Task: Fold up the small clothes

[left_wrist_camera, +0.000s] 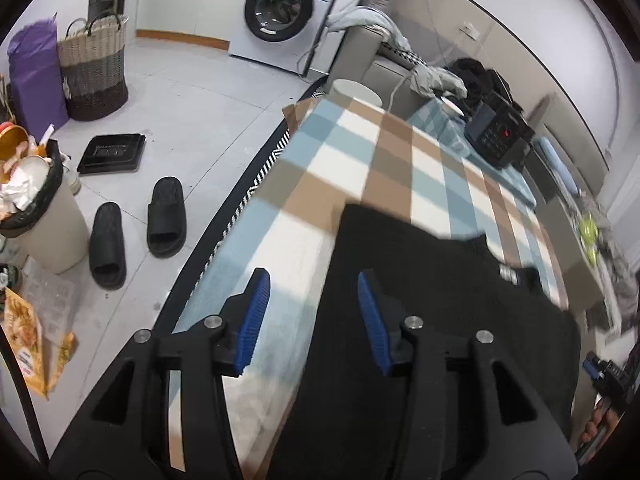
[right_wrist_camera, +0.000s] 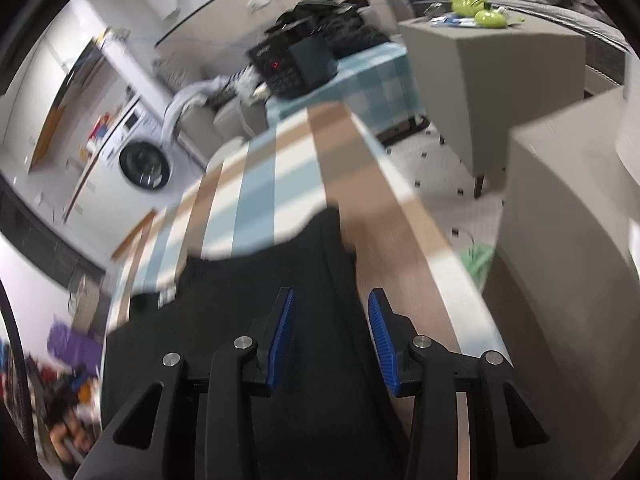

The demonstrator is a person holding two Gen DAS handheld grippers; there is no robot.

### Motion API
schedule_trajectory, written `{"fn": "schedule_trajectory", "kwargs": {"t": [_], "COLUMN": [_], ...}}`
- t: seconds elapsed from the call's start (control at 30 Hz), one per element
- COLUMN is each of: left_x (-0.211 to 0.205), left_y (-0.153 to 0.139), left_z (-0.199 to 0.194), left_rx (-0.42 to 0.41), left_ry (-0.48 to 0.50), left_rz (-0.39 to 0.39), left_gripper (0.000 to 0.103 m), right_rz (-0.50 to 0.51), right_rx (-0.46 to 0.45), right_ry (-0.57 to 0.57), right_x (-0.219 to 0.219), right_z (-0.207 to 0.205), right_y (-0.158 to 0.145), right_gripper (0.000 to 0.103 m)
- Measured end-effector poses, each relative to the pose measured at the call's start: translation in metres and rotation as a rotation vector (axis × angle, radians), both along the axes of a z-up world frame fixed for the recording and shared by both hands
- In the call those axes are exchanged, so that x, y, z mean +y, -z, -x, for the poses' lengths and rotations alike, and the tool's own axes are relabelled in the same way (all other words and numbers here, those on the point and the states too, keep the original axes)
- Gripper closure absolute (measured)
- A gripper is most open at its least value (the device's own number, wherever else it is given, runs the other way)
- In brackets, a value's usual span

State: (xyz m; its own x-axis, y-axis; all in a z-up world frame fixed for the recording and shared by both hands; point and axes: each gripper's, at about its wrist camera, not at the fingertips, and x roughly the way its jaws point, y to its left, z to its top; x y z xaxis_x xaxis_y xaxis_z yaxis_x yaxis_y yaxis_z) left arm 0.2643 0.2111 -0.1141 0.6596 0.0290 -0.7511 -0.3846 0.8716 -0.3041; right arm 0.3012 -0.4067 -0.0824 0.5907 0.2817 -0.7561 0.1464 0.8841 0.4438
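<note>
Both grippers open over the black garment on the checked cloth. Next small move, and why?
Probably reach forward and grasp the black garment's far edge. Both the left gripper and right gripper look open with nothing pinched, and the garment lies spread on the checked cloth, apparently needing another fold.

Surface: checked cloth (left_wrist_camera: 360,152) in blue, brown and white is spread over table.
Load: black garment (left_wrist_camera: 420,280) is laid flat upon it.

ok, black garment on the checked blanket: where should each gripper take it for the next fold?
Probably the near side corners. The black fabric garment lies flat on the checked blanket, so come in low from the near edge, the left gripper on its left edge, the right gripper on its right edge. Both are open and empty.
</note>
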Motion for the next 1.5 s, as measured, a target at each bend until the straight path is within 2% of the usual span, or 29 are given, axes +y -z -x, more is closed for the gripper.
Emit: {"fn": "schedule_trajectory", "kwargs": {"t": [0.1, 0.23, 0.3, 0.43, 0.47, 0.5, 0.53, 0.6, 0.67, 0.73, 0.83, 0.9, 1.03, 1.13, 1.17, 1.2, 1.27, 1.33, 1.37, 1.43, 1.5], "left_x": [-0.018, -0.038, -0.047, -0.060, -0.061, -0.062, -0.062, -0.059, -0.055, -0.054, -0.052, -0.052, -0.053, -0.049, -0.046, -0.043, -0.037, -0.032, -0.030, -0.029, -0.032], "left_y": [0.002, 0.011, 0.017, 0.020, 0.019, 0.018, 0.017, 0.014, 0.013, 0.012, 0.013, 0.015, 0.017, 0.014, 0.014, 0.012, 0.009, 0.008, 0.008, 0.009, 0.013], "left_z": [0.033, 0.064, 0.078, 0.097, 0.101, 0.106, 0.109, 0.117, 0.120, 0.128, 0.136, 0.141, 0.147, 0.151, 0.153, 0.156, 0.163, 0.167, 0.168, 0.169, 0.167], "left_rx": [0.021, 0.052, 0.070, 0.082, 0.081, 0.079, 0.079, 0.074, 0.072, 0.075, 0.079, 0.091, 0.080, 0.063, 0.059, 0.055, 0.050, 0.054, 0.057, 0.055, 0.072], "left_ry": [0.042, 0.087, 0.091, 0.103, 0.103, 0.101, 0.096, 0.079, 0.074, 0.072, 0.068, 0.074, 0.068, 0.048, 0.040, 0.025, 0.002, -0.011, -0.014, -0.006, 0.009], "left_rz": [-0.010, 0.003, -0.006, -0.028, -0.025, -0.027, -0.031, -0.018, -0.006, -0.005, 0.005, 0.018, 0.028, 0.047, 0.050, 0.049, 0.052, 0.053, 0.051, 0.058, 0.064], "left_gripper": [0.048, 0.048, 0.048, 0.048, 0.048, 0.048, 0.048, 0.048, 0.048, 0.048, 0.048, 0.048, 0.048, 0.048, 0.048, 0.048, 0.048, 0.048, 0.048, 0.048, 0.048], "right_rz": [-0.035, -0.050, -0.052, -0.105, -0.109, -0.117, -0.116, -0.093, -0.068, -0.059, -0.117, -0.147, -0.235, -0.252, -0.240, -0.209, -0.174, -0.199, -0.166, -0.111, -0.065], "right_rx": [0.013, 0.042, 0.061, 0.043, 0.044, 0.022, -0.001, -0.036, -0.038, 0.005, 0.038, 0.047, 0.061, 0.049, 0.041, 0.020, -0.044, -0.179, -0.200, -0.171, -0.083], "right_ry": [-0.033, -0.053, -0.076, -0.083, -0.084, -0.093, -0.105, -0.113, -0.126, -0.109, -0.082, -0.048, -0.041, -0.056, -0.066, -0.087, -0.123, -0.186, -0.185, -0.167, -0.119], "right_x": [-0.003, -0.005, -0.002, 0.001, 0.002, 0.003, 0.006, 0.010, 0.013, 0.010, -0.002, -0.012, -0.020, -0.016, -0.012, -0.007, 0.002, 0.007, 0.008, 0.007, 0.001], "right_z": [0.042, 0.076, 0.084, 0.089, 0.088, 0.088, 0.088, 0.091, 0.094, 0.099, 0.113, 0.122, 0.135, 0.135, 0.135, 0.135, 0.139, 0.151, 0.155, 0.155, 0.151], "right_y": [0.005, 0.016, 0.023, 0.026, 0.026, 0.023, 0.020, 0.010, 0.004, 0.006, 0.013, 0.018, 0.028, 0.030, 0.029, 0.024, 0.010, -0.012, -0.018, -0.015, 0.001], "right_gripper": [0.063, 0.063, 0.063, 0.063, 0.073, 0.092, 0.098, 0.100, 0.100, 0.092, 0.079, 0.063, 0.063, 0.064, 0.074, 0.095, 0.097, 0.097, 0.097, 0.097, 0.097]}}
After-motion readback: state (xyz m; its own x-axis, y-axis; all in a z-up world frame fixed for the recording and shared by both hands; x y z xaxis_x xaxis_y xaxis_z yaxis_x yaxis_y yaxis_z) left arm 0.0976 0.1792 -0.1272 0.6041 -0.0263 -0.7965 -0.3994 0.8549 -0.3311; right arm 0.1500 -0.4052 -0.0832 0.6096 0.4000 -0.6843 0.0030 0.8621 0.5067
